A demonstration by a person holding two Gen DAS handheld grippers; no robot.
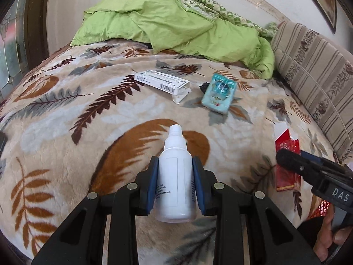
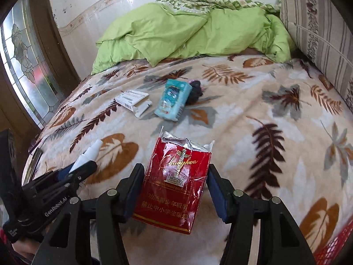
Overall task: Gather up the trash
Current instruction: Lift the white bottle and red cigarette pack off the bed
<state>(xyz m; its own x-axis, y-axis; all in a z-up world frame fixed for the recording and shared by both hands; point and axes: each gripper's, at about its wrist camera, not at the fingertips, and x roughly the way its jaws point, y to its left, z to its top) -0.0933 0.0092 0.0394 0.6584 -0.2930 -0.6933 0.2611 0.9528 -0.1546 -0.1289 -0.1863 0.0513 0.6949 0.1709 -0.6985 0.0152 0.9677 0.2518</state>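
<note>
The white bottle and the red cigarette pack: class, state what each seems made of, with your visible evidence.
White bottle: probably plastic, smooth and matte, judging by its opaque, evenly moulded body. Red cigarette pack: paper, likely soft, in glossy clear film that wrinkles and glints; torn silver foil shows at the top.

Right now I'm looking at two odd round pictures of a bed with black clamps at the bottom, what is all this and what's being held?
Those black clamps are hand-held tongs, one in each of a person's hands, with no robot arm. Each picture comes from a wide-angle camera mounted on one of the tongs, looking forward along its fingers.

In the left view, the left tongs are closed on a white plastic bottle. In the right view, the right tongs grip an opened red cigarette pack.

Both hover over a plush beige leaf-print blanket. Farther off on it lie an opened white cardboard box, a light blue packet and a small dark object I cannot identify. A crumpled green duvet sits behind.
</note>
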